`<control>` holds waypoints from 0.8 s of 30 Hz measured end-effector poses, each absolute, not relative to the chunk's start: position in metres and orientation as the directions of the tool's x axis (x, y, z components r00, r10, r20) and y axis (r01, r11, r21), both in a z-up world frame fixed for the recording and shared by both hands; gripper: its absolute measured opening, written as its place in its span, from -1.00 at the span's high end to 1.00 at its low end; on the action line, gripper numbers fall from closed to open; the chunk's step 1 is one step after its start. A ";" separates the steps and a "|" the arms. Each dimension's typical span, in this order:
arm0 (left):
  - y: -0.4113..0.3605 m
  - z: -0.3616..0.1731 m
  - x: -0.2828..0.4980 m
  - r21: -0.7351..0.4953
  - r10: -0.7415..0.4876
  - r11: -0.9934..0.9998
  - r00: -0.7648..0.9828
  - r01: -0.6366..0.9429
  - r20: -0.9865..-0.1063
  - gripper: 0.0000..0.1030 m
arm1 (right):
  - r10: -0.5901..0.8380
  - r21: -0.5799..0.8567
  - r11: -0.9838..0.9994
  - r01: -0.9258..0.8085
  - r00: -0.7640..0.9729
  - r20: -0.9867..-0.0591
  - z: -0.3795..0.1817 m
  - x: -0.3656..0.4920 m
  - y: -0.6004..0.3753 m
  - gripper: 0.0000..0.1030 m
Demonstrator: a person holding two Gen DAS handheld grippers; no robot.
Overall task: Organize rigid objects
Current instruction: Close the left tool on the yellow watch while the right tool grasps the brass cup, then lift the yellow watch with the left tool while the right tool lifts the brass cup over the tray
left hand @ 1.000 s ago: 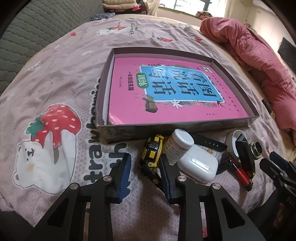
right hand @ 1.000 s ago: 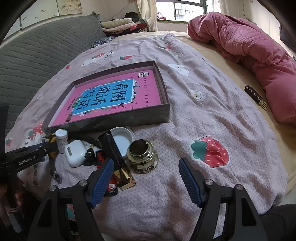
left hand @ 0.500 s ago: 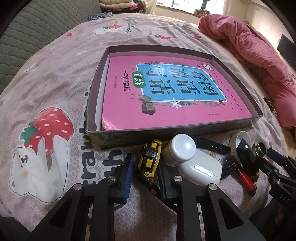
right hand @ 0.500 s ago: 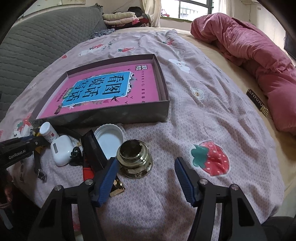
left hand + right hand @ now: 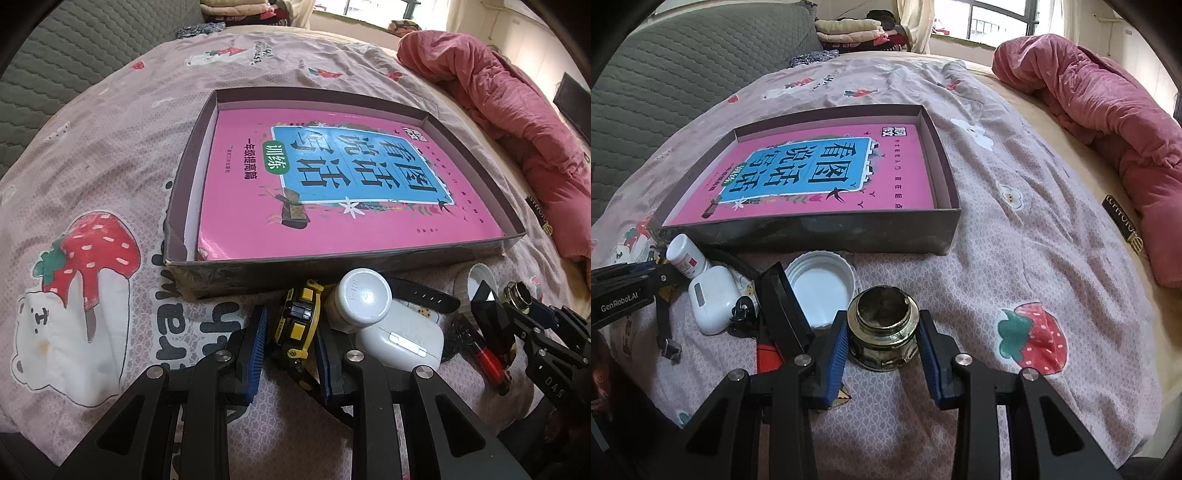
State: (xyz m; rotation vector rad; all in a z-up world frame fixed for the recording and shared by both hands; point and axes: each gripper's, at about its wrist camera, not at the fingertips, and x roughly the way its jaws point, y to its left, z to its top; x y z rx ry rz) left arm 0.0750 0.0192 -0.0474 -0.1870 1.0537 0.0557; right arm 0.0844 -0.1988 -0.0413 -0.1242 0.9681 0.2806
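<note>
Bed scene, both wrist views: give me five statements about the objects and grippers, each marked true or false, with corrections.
1. The pink book lies flat inside the shallow box. True.
2. The left gripper has its blue pads on either side of the white earbud case. False: they flank the yellow and black tape measure.
3. The right gripper straddles the brass-coloured jar, its jaws closing. True.
4. The white lid sits screwed on that jar. False: it lies open side up on the bedspread beside it.
5. The small white bottle stands inside the box. False: it is outside, in front of the box's near wall.
</note>
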 end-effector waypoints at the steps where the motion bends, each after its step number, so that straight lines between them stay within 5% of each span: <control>1: 0.019 -0.047 0.075 -0.126 -0.044 0.983 0.494 -0.134 -0.868 0.52 | 0.188 0.035 0.958 -0.285 0.533 -0.825 -0.041 0.085 -0.201 0.29; 8: 0.010 -0.048 0.077 -0.067 0.003 0.991 0.501 -0.120 -0.865 0.54 | 0.191 0.055 0.966 -0.254 0.553 -0.811 -0.035 0.086 -0.208 0.29; 24: 0.019 -0.040 0.071 -0.178 -0.083 0.975 0.528 -0.133 -0.846 0.58 | 0.196 0.054 0.965 -0.257 0.567 -0.800 -0.031 0.084 -0.206 0.29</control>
